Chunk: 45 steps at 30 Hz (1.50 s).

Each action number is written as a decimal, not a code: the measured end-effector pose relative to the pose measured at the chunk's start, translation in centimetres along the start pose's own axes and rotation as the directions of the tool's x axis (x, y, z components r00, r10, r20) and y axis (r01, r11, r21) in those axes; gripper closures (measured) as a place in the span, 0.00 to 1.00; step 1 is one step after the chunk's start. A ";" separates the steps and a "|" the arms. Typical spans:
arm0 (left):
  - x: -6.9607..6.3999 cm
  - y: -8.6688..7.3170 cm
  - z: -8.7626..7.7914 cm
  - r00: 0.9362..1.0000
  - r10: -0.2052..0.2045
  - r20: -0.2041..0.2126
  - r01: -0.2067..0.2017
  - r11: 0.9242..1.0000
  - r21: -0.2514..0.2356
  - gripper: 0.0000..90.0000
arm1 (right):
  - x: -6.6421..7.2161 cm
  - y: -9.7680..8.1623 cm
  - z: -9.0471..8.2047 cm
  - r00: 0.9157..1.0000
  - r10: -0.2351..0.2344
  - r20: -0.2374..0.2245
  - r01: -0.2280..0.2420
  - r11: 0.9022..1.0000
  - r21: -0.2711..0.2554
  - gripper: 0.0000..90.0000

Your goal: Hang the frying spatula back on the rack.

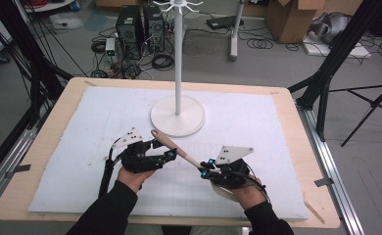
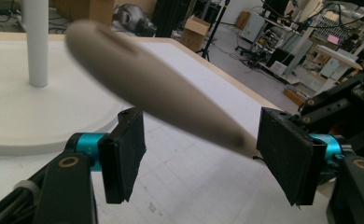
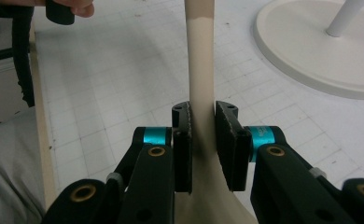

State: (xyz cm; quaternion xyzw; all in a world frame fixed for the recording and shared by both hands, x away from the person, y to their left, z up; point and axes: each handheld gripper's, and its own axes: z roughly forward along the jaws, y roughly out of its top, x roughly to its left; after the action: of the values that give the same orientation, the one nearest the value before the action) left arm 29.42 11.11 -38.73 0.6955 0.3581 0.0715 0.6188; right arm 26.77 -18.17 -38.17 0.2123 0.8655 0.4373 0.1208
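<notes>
Spatula (image 1: pixel 175 148) handle toward stand (image 1: pixel 178 115)

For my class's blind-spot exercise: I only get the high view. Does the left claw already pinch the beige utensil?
Observer: No. The left gripper view shows the left claw open, and the beige utensil passes between its pads unclamped.
Operator: And the right claw?
Observer: The right gripper view shows the right claw shut on it, just above where it widens.
Operator: Anything at the tip?
Observer: It looks like a narrow slot, though it is blurred.
</notes>
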 end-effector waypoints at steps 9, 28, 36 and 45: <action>-0.4 1.7 0.1 1.000 -0.014 0.016 0.014 1.000 -0.020 0.46 | 0.2 0.3 -0.5 1.000 -0.002 0.020 0.002 1.000 -0.029 0.86; -1.0 4.0 -1.1 0.999 -0.004 0.037 0.008 0.996 -0.087 0.62 | 1.2 1.5 -1.1 0.997 -0.022 0.072 0.031 0.993 -0.117 0.85; -1.4 4.8 -1.5 0.998 -0.006 0.068 0.014 0.994 -0.106 0.68 | 1.4 1.8 -1.2 0.996 -0.033 0.080 0.044 0.990 -0.133 0.85; -2.3 6.2 -2.1 0.988 -0.020 0.155 0.042 0.990 -0.138 0.77 | 1.6 2.4 -1.4 0.996 -0.043 0.075 0.054 0.986 -0.158 0.85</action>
State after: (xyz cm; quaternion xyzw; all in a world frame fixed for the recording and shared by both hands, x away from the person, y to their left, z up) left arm 29.15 11.64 -31.82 0.6479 0.3143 0.0332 0.6930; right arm 25.40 -17.16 -35.45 0.1962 0.8276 0.4946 0.1787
